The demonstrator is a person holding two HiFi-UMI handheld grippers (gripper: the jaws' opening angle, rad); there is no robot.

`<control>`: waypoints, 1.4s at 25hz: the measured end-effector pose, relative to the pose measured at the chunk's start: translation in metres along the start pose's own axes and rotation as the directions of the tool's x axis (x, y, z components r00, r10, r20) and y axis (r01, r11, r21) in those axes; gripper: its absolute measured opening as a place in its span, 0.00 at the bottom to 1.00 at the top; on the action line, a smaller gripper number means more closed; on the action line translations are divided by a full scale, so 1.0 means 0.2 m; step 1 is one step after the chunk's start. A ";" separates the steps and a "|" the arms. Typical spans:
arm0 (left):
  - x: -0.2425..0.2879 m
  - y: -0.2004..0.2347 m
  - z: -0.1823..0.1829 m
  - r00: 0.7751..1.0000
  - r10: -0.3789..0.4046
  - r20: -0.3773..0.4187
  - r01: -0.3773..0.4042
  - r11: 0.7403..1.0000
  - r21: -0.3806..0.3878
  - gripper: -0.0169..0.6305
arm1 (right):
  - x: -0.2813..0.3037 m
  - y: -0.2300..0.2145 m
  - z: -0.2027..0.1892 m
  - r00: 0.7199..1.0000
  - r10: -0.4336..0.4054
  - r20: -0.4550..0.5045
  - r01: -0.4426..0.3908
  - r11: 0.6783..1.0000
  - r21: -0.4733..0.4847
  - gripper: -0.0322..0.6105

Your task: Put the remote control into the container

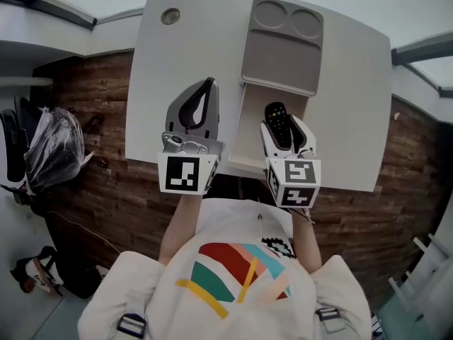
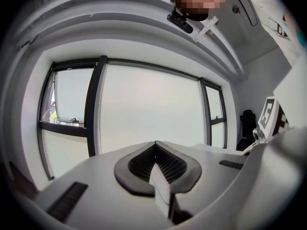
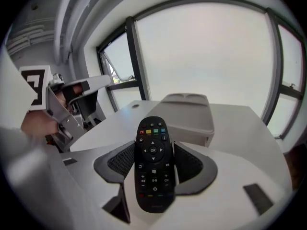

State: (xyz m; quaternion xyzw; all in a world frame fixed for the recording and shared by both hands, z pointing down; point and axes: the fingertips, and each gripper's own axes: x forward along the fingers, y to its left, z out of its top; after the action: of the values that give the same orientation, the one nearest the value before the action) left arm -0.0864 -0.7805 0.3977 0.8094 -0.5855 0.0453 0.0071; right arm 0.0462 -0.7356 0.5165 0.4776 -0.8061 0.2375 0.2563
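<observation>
A black remote control (image 1: 277,122) (image 3: 153,166) with coloured buttons is clamped lengthwise between the pads of my right gripper (image 1: 283,125) (image 3: 154,150), buttons up. In the head view it hangs over the open near part of the container (image 1: 249,137), a pale box whose grey lid (image 1: 279,48) is slid back. In the right gripper view the container (image 3: 188,115) stands just beyond the remote's tip. My left gripper (image 1: 207,85) (image 2: 155,143) is shut on nothing, its tips meeting, held over the white table (image 1: 148,98) left of the container.
The grey lid has two round recesses at its far end. A round cable hole (image 1: 170,16) sits at the table's back left corner. Windows stand beyond the table; a dark wooden floor and a bagged object (image 1: 53,147) lie to the left.
</observation>
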 end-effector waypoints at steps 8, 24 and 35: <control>0.05 0.05 -0.15 0.998 -0.001 -0.062 -0.001 1.000 -0.025 0.04 | 0.20 0.06 -0.21 0.979 -0.012 -0.203 0.002 0.999 -0.050 0.45; 0.08 0.10 -0.25 0.995 -0.011 -0.096 0.007 0.999 -0.048 0.04 | 0.33 0.06 -0.38 0.934 -0.070 -0.349 0.039 0.995 -0.094 0.45; 0.08 0.08 -0.22 0.996 -0.043 -0.072 0.039 0.997 -0.060 0.04 | 0.34 0.09 -0.39 0.934 -0.084 -0.348 0.053 0.994 -0.100 0.45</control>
State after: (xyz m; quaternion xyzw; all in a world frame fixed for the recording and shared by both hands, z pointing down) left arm -0.0996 -0.7979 0.4421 0.8185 -0.5691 0.0577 0.0532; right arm 0.0162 -0.7236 0.6161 0.4433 -0.7400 0.2737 0.4254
